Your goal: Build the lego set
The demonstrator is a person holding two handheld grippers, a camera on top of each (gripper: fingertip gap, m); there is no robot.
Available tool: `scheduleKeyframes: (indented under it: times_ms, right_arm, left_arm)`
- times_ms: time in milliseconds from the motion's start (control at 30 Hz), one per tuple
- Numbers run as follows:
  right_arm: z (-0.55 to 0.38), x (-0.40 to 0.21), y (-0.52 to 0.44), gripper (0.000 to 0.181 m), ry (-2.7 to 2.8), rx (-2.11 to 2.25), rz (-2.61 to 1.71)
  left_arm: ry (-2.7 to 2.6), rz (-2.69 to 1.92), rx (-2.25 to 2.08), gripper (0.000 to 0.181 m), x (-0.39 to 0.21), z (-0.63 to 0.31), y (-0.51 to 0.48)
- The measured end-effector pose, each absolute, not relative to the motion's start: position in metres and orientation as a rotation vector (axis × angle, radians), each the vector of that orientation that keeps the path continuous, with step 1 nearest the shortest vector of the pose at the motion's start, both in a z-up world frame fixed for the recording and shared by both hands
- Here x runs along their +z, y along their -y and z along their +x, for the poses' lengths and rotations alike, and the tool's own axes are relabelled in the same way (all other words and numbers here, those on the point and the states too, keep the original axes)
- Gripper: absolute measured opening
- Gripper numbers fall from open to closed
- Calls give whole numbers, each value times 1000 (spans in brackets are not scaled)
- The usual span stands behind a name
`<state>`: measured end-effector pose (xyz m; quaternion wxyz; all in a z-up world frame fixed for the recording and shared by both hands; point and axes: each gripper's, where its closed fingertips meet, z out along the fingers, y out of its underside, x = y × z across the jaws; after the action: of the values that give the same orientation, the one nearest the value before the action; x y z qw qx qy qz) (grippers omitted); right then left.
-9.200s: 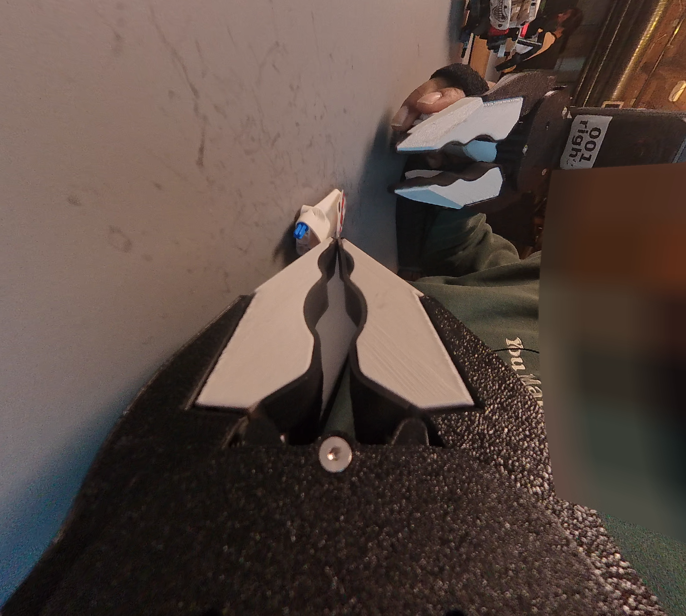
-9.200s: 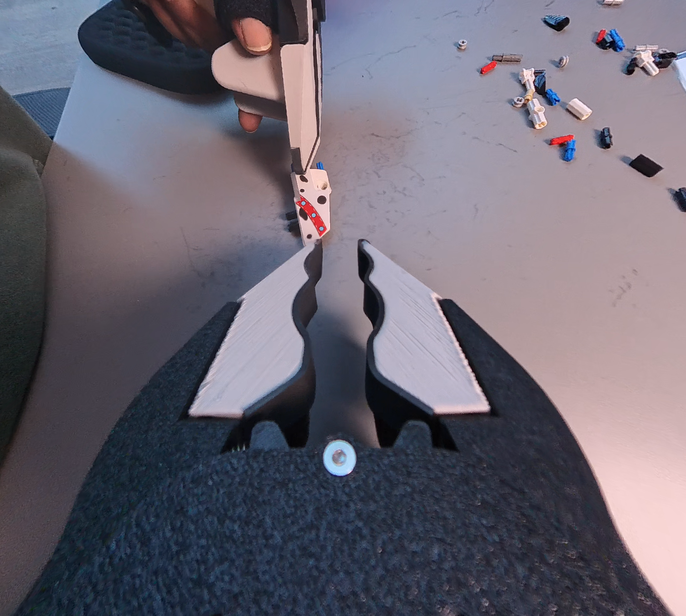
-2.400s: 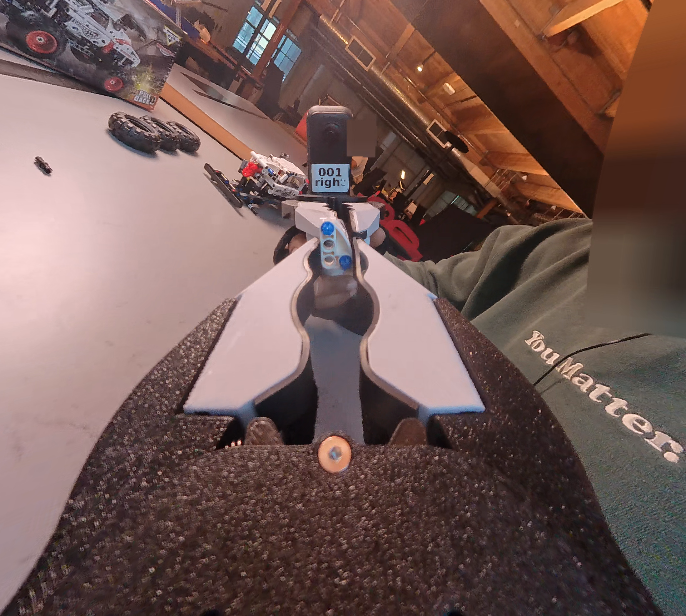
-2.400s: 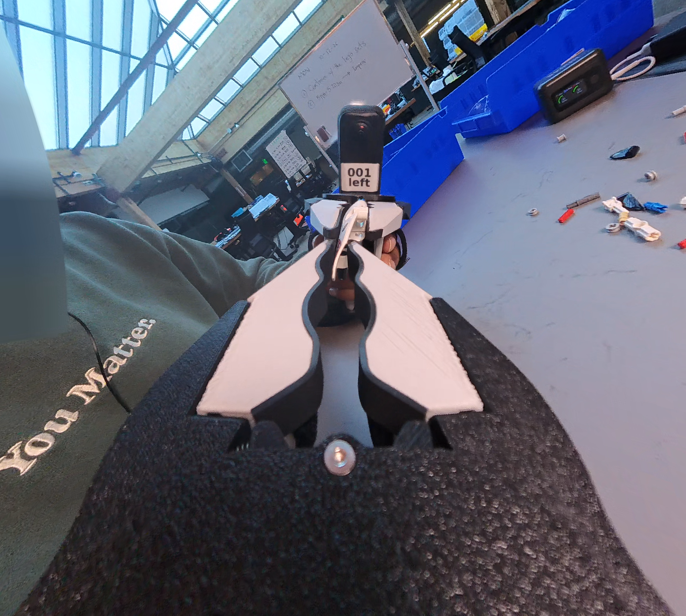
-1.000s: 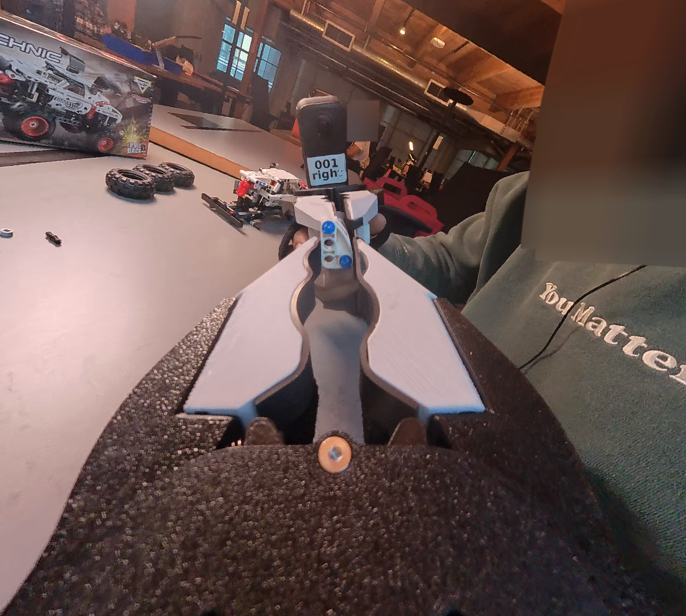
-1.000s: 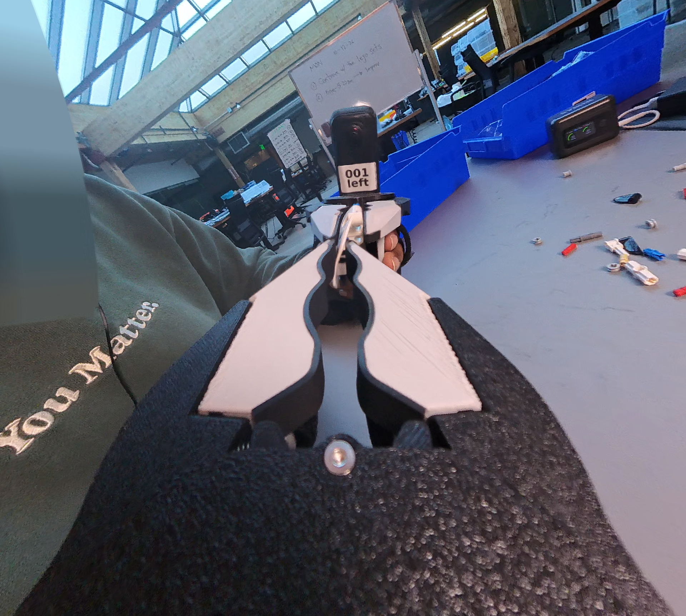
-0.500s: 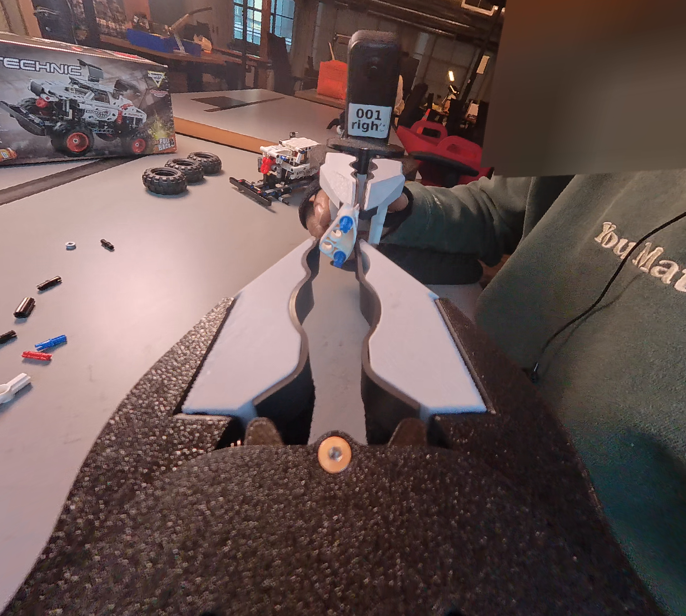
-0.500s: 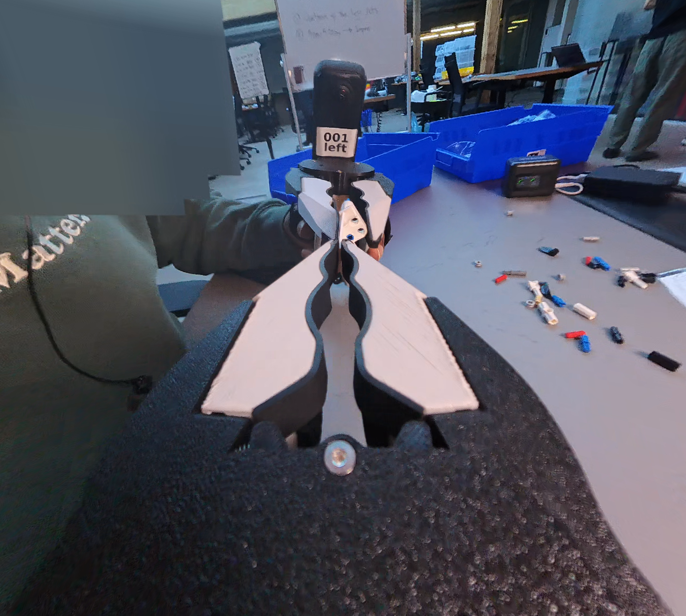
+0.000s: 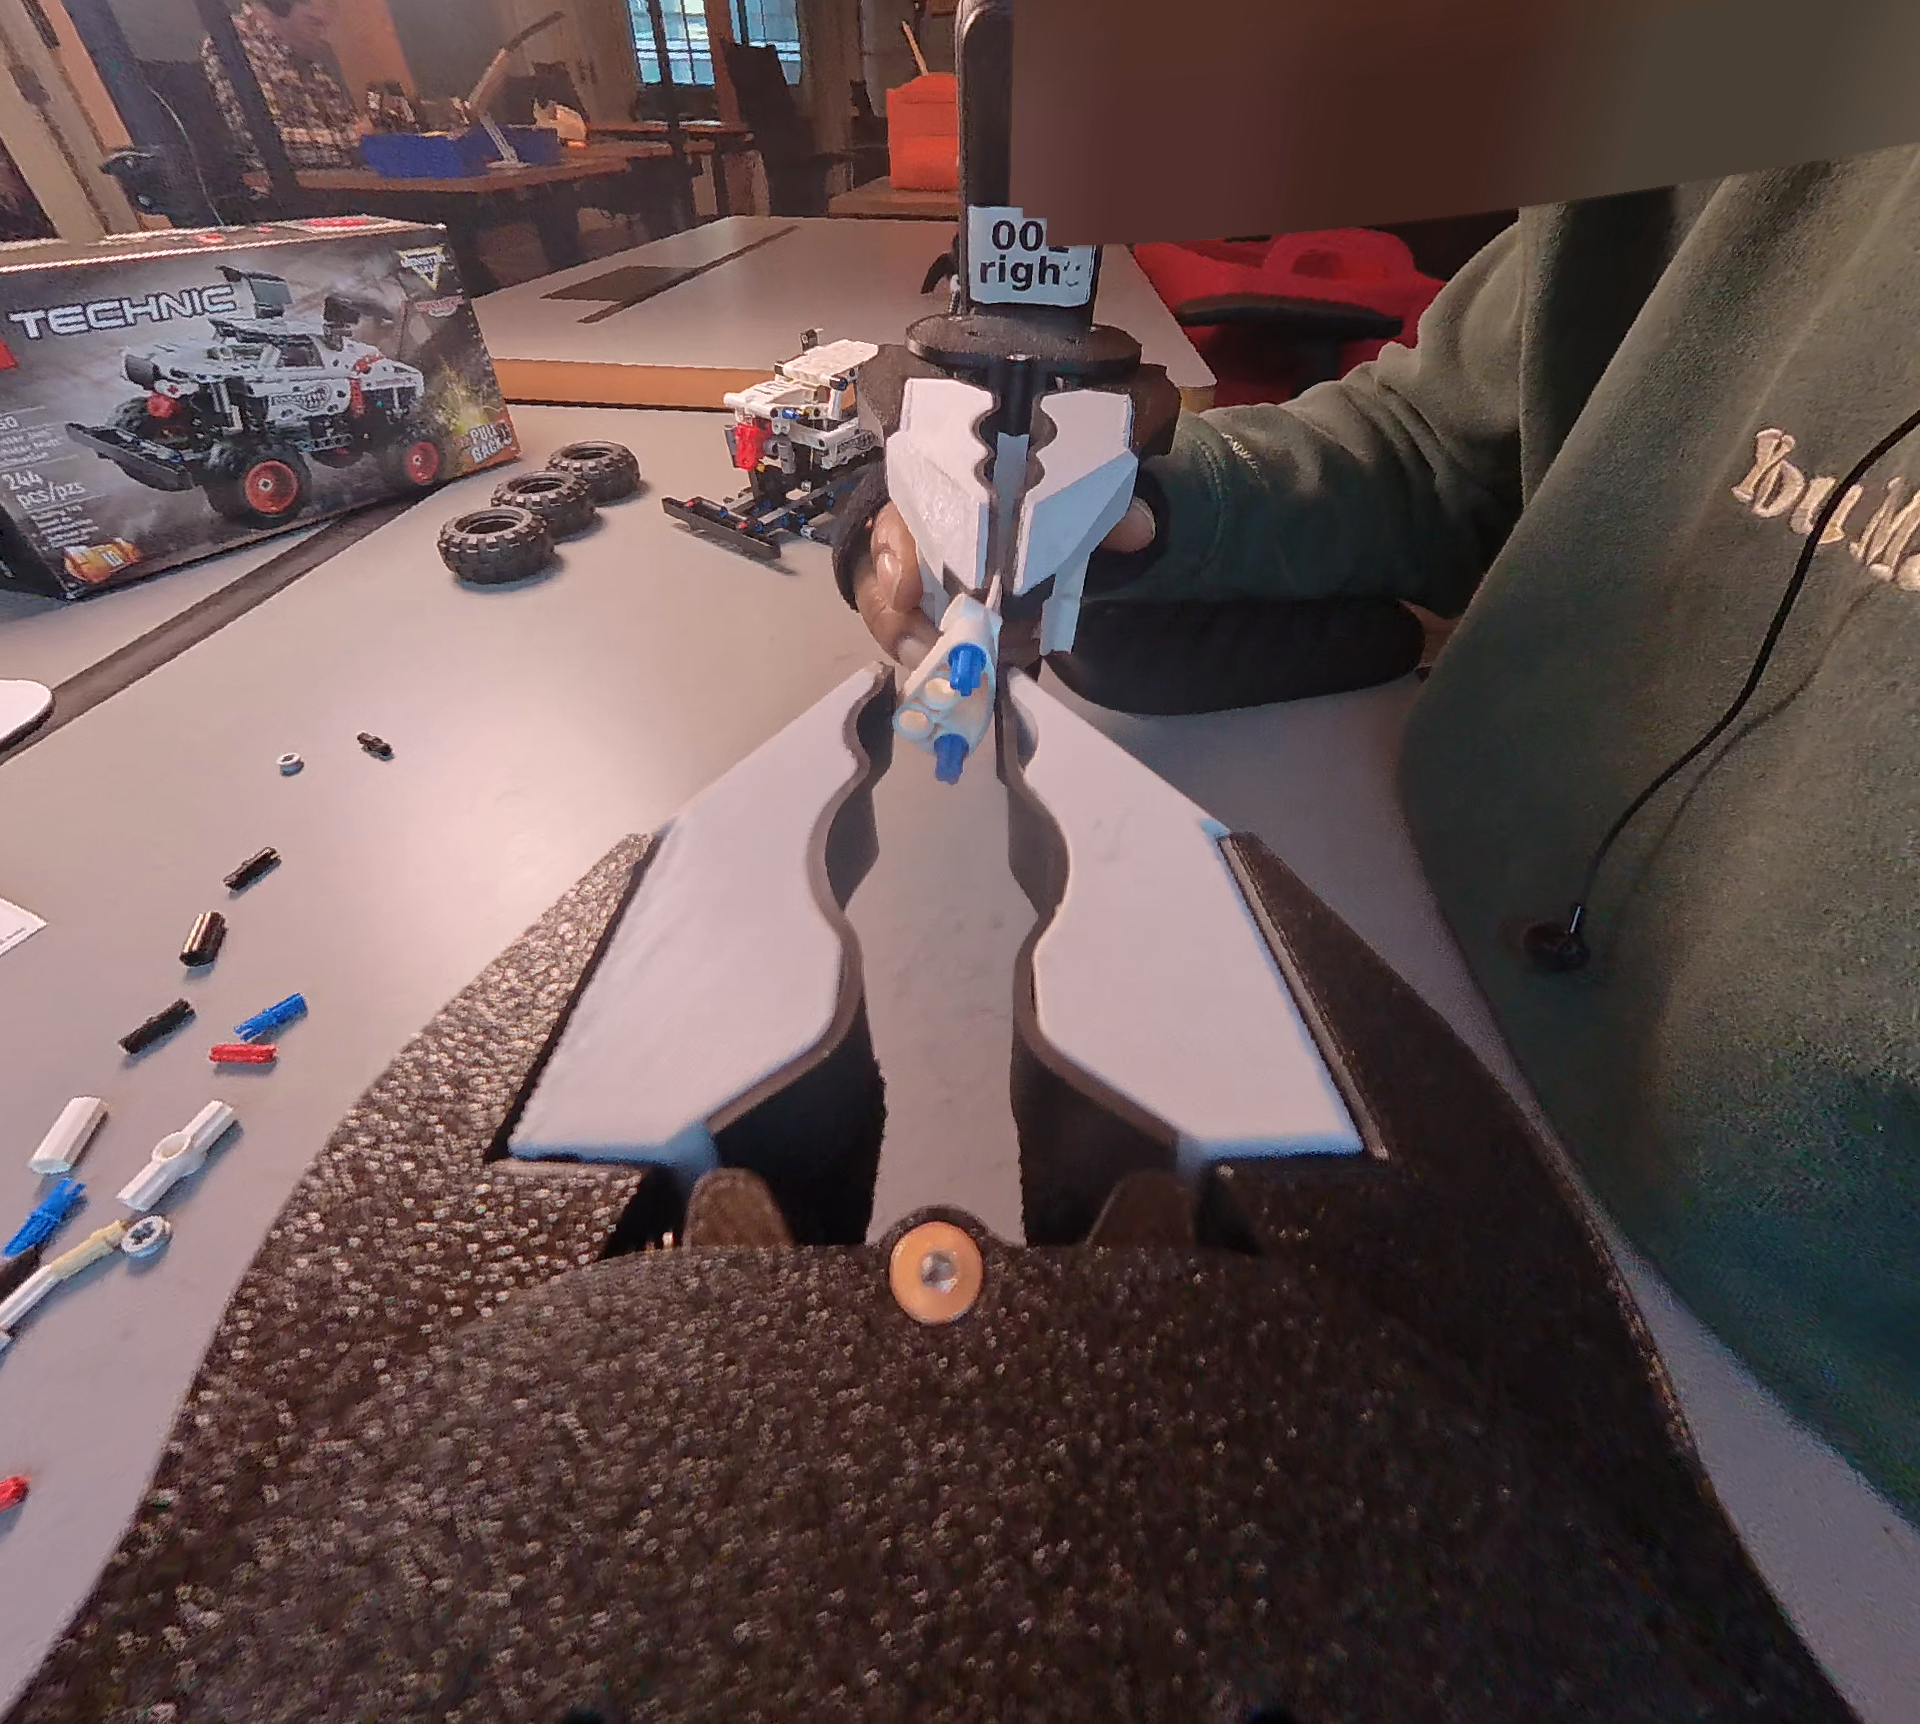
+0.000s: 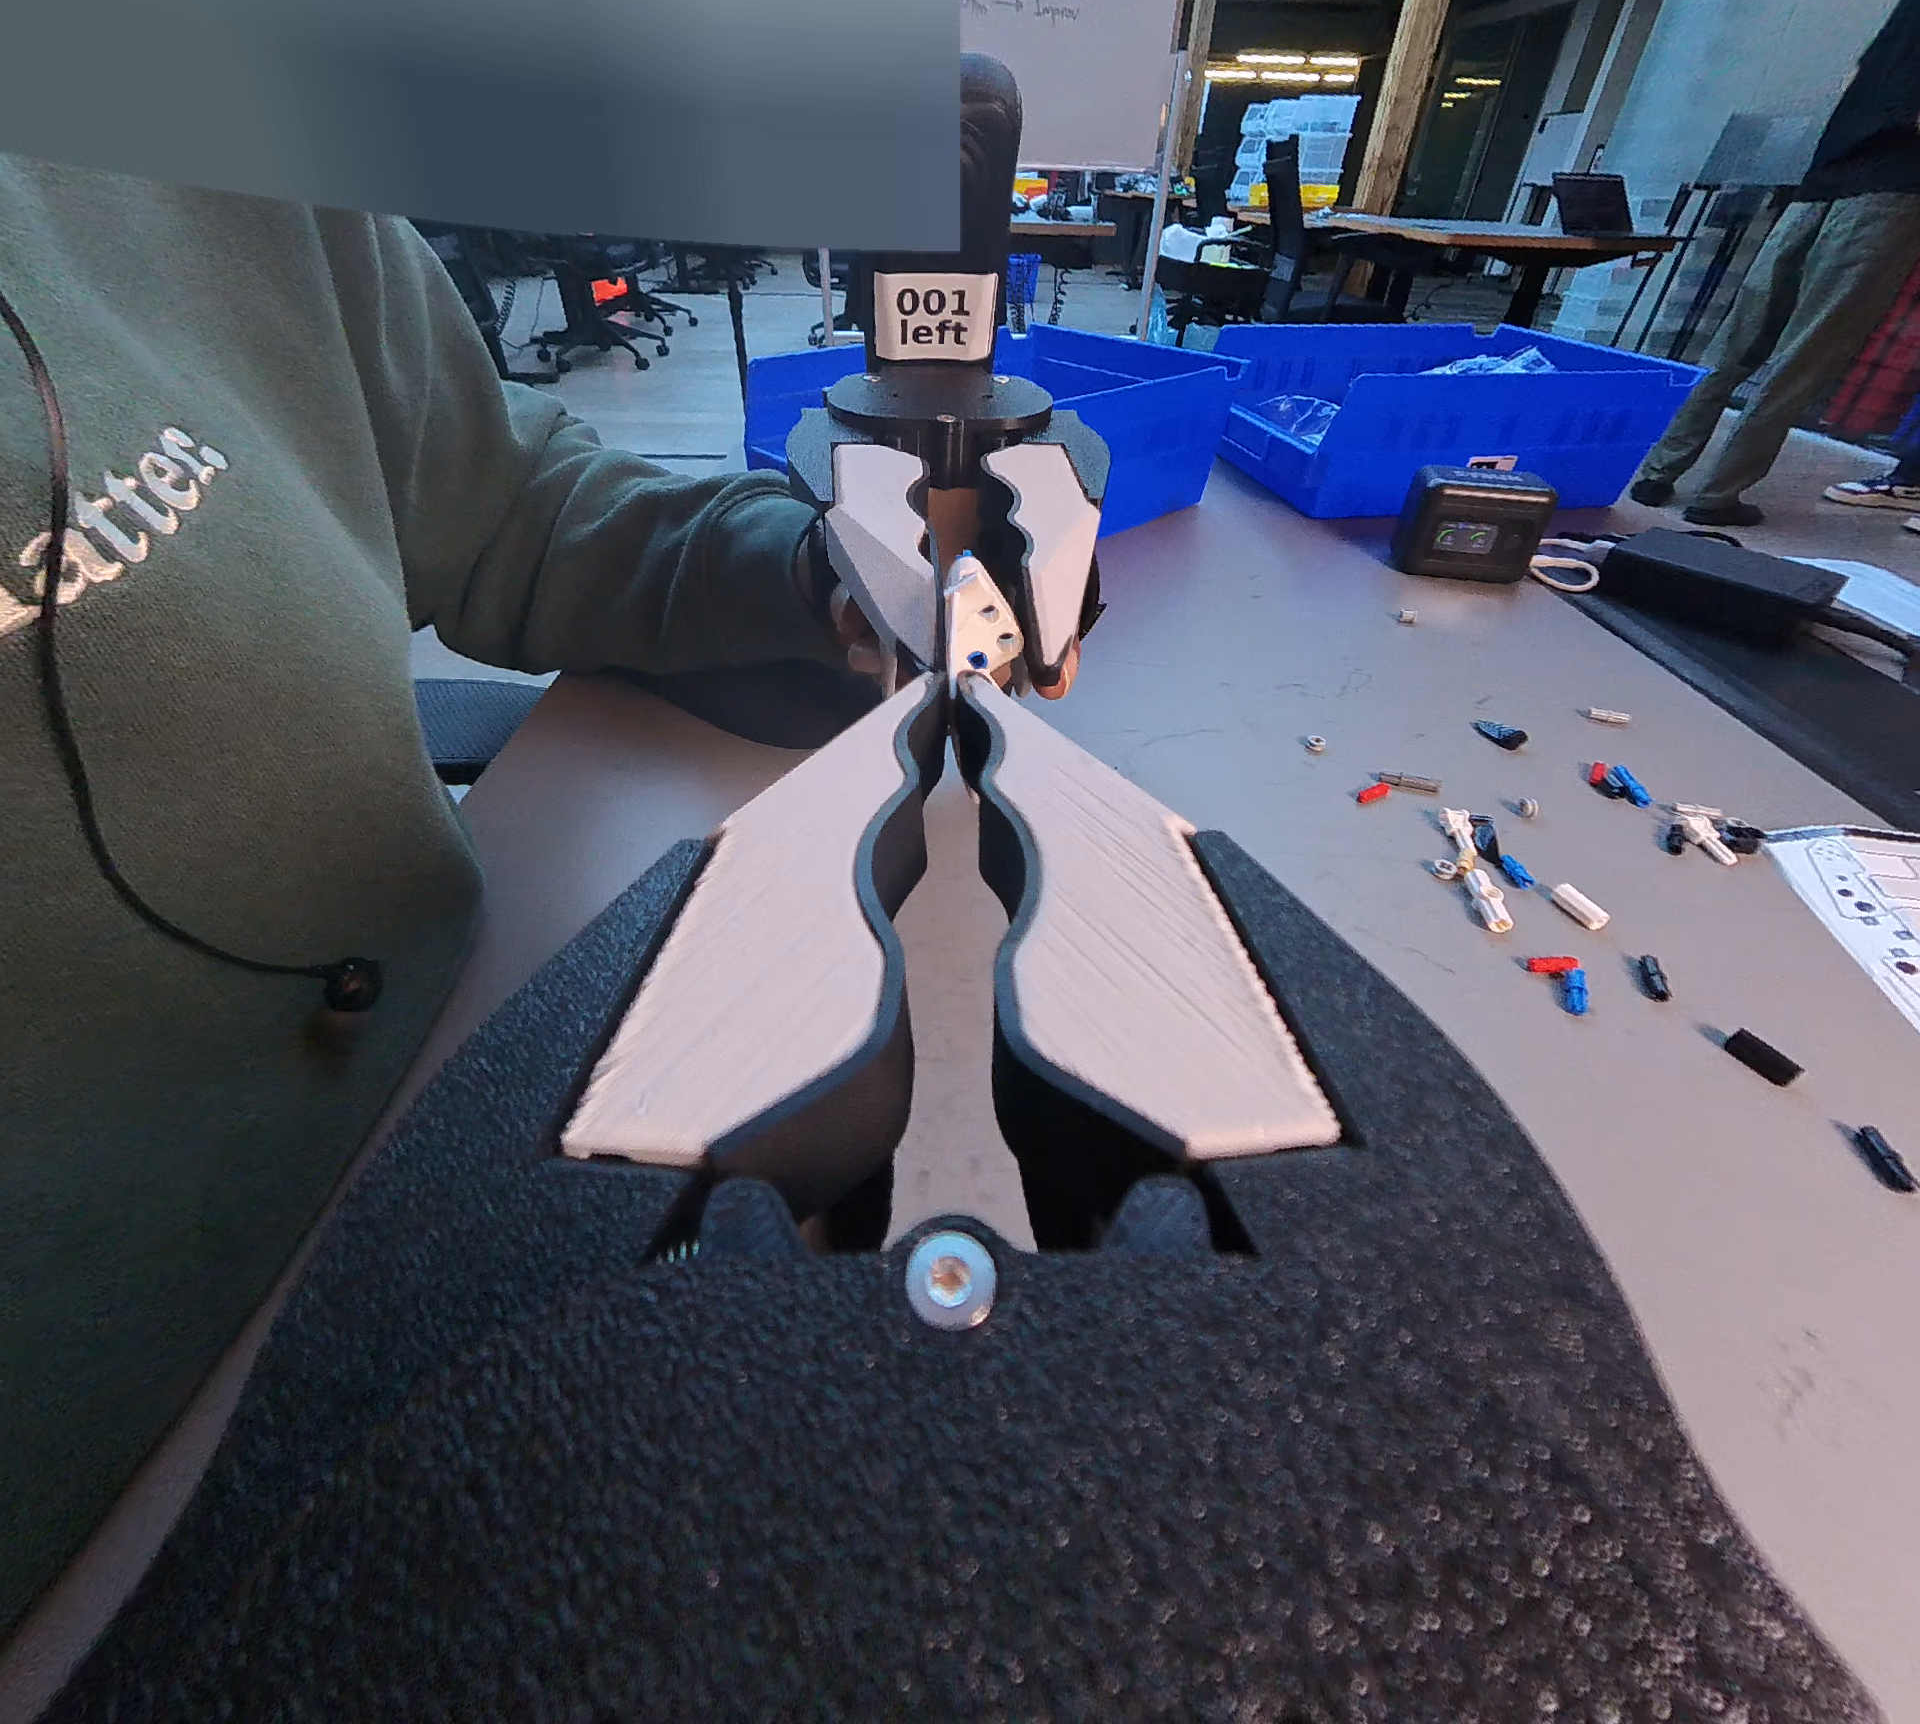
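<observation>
Left wrist view is showing the white pinned piece point(image 9: 948, 687) held above the bench point(image 9: 520, 739), pinched by the right gripper point(image 9: 1000, 625), long axis tilting near-left. Left gripper point(image 9: 940, 718), fingers point(image 9: 727, 936) parted, is flanking it without gripping.

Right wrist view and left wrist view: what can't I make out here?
- Grip on the white piece: right wrist view, the right claw tips cover the contact.
- Half-built truck: left wrist view, partly behind the right claw.
- Small parts: right wrist view, too small to tell shapes.
- Paper sheet: right wrist view, cut by the edge.
- Person: a blur patch covers the head in both views.
</observation>
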<state>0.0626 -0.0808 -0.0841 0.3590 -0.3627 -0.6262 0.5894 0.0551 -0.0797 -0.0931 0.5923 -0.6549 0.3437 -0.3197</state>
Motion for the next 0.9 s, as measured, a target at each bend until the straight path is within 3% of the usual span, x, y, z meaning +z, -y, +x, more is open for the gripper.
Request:
scheduleKeyframes:
  times_ms: [167,467,900]
  right_arm:
    - [61,-86,84,10,1629,1526,-940]
    - [58,-92,89,1,1651,1569,-974]
    - [58,-89,80,0,1527,2020,-1281]
  left_arm:
    - [-834,-1533,-701,18,-98,58,80]
    - [-864,-1547,-679,18,-103,64,81]
    - [-813,-1597,-828,23,-105,63,82]
